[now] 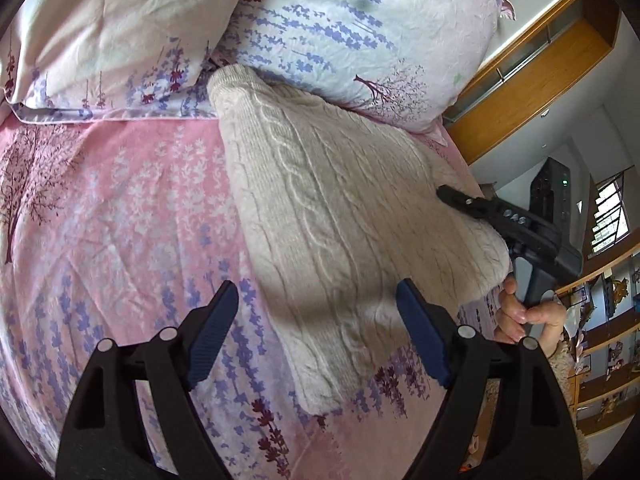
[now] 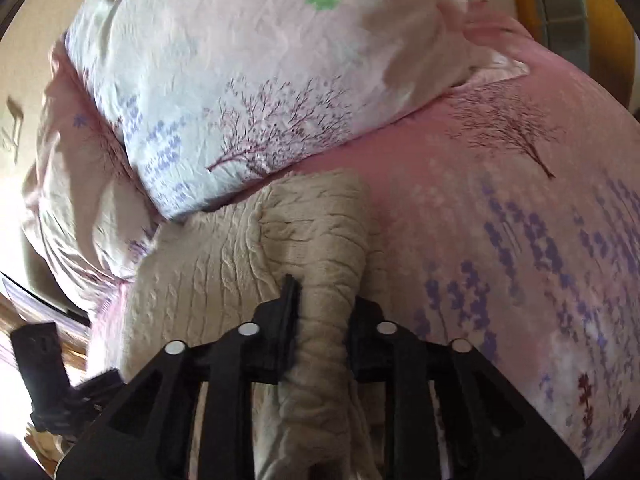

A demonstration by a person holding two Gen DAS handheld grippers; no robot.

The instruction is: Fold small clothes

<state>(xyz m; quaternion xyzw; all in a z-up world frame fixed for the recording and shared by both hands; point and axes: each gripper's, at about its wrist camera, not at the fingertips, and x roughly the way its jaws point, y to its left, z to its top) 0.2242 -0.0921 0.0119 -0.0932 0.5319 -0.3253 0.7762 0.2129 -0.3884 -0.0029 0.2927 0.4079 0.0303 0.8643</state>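
Note:
A cream cable-knit sweater (image 1: 332,216) lies on a pink flowered bedsheet (image 1: 120,216), its far end against a pillow. My left gripper (image 1: 316,300) is open and empty, just above the sweater's near part. My right gripper (image 2: 324,300) is shut on a bunched fold of the sweater (image 2: 320,240), likely a sleeve, which runs between its fingers and hangs back under it. In the left wrist view the right gripper (image 1: 460,200) rests at the sweater's right edge, held by a hand (image 1: 524,316).
Two flowered pillows (image 1: 360,28) (image 1: 112,32) lie at the head of the bed; one fills the top of the right wrist view (image 2: 248,80). A wooden headboard (image 1: 532,92) and shelves (image 1: 612,344) stand to the right of the bed.

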